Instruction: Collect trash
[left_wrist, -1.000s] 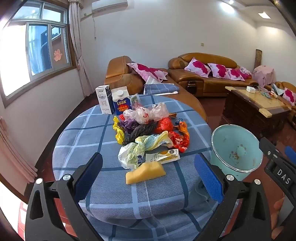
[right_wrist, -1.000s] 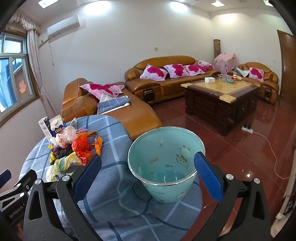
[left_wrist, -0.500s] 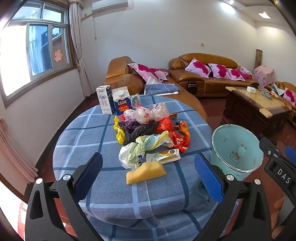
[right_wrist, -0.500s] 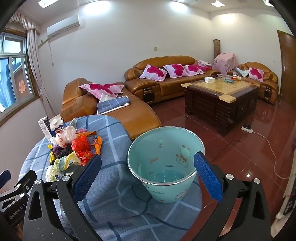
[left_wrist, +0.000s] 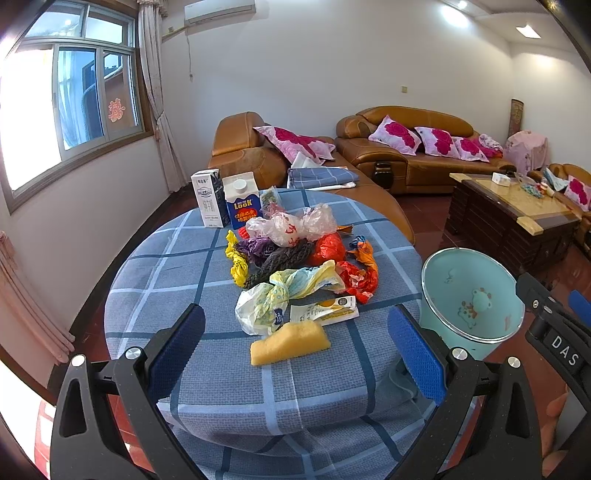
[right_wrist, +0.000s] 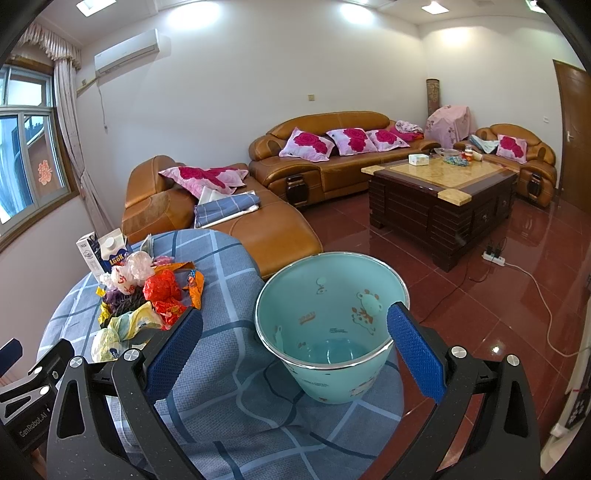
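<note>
A heap of crumpled plastic bags and wrappers (left_wrist: 295, 254) lies in the middle of the round table (left_wrist: 177, 280), also seen as the trash heap (right_wrist: 144, 299) in the right wrist view. A yellow sponge (left_wrist: 290, 346) and a flat wrapper (left_wrist: 325, 314) lie nearest me. Two cartons (left_wrist: 225, 201) stand at the far side. A teal bin (right_wrist: 328, 325) stands beside the table's right edge, empty inside; the same bin (left_wrist: 472, 299) shows in the left wrist view. My left gripper (left_wrist: 295, 354) is open over the near table edge, holding nothing. My right gripper (right_wrist: 295, 347) is open in front of the bin.
Brown leather sofas (right_wrist: 332, 162) with pink cushions line the far wall. A dark wooden coffee table (right_wrist: 439, 195) stands on the red tiled floor (right_wrist: 498, 288) to the right. A power strip and white cable (right_wrist: 524, 273) lie on the floor. A window (left_wrist: 74, 103) is on the left.
Both views have shifted very slightly; the left gripper drifted a touch. Nothing on the table moved and both grippers stayed open.
</note>
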